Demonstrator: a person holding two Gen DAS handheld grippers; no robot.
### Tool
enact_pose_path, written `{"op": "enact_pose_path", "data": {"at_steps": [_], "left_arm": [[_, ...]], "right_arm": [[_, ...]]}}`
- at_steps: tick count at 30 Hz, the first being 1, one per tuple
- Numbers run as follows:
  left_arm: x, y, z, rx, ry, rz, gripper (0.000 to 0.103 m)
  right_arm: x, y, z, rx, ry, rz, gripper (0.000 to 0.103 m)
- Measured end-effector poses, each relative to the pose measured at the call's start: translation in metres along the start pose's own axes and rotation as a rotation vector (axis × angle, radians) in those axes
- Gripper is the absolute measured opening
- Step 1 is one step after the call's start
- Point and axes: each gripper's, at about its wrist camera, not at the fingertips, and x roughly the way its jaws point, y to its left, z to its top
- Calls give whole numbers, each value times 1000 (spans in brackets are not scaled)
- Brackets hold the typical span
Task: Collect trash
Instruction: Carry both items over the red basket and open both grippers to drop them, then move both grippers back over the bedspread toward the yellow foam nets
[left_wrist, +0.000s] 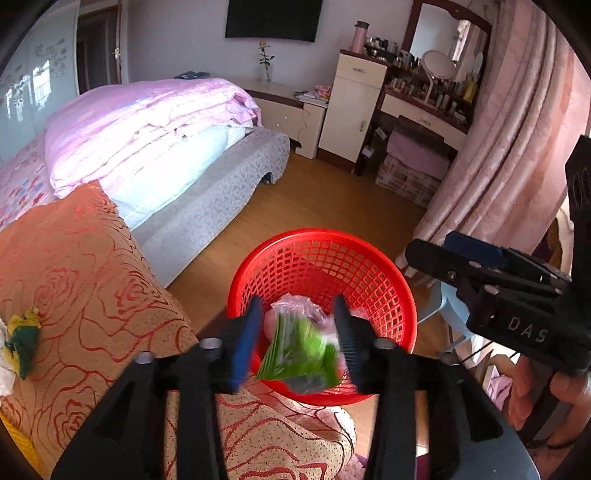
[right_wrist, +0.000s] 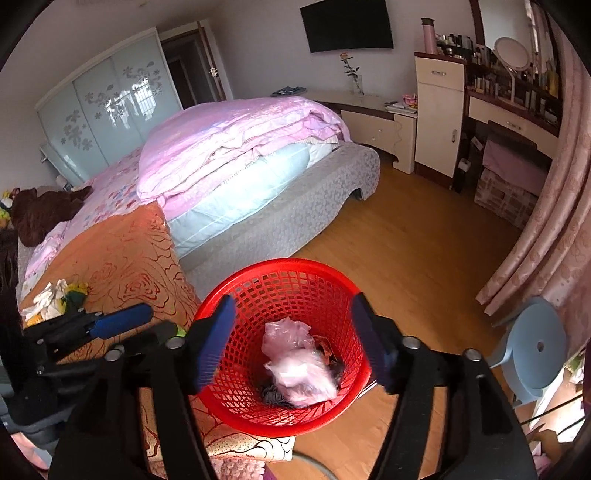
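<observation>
A red mesh basket (left_wrist: 373, 258) stands on the wooden floor beside the bed, also in the right wrist view (right_wrist: 236, 402). My left gripper (left_wrist: 297, 341) is open above it; a blurred green wrapper (left_wrist: 301, 354) lies between its fingers, over the basket, apparently loose. Pink plastic bags (right_wrist: 295, 358) lie in the basket. My right gripper (right_wrist: 291, 339) is open and empty above the basket; it shows in the left wrist view (left_wrist: 421, 254). More trash, white tissue and a yellow-green wrapper (right_wrist: 55, 295), lies on the orange rose-patterned blanket (left_wrist: 81, 280).
A bed with pink quilt (right_wrist: 236, 136) fills the left. A blue plastic stool (right_wrist: 535, 350) stands right of the basket. Pink curtains (right_wrist: 554, 206) hang at the right. A dresser (right_wrist: 439, 114) and vanity stand at the back.
</observation>
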Motion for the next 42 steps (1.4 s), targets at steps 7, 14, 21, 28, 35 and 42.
{"op": "enact_pose_path", "data": {"at_steps": [7, 14, 21, 28, 35, 42], "left_arm": [[-12, 4, -5, -23, -31, 0, 63], [-29, 12, -9, -47, -70, 30, 67], [-49, 27, -21, -85, -94, 87, 68], [-72, 42, -41, -107, -111, 173, 68], [-103, 73, -62, -178, -139, 277, 69], [-147, 132, -94, -361, -179, 385, 69]], "right_arm": [[-3, -1, 1, 2, -13, -7, 70], [-5, 4, 1, -19, -24, -9, 70], [-12, 16, -2, -39, -57, 10, 75], [-20, 42, -8, -100, -87, 55, 77], [-21, 65, -16, -148, -79, 85, 77], [-20, 85, -25, -203, -60, 113, 77]]}}
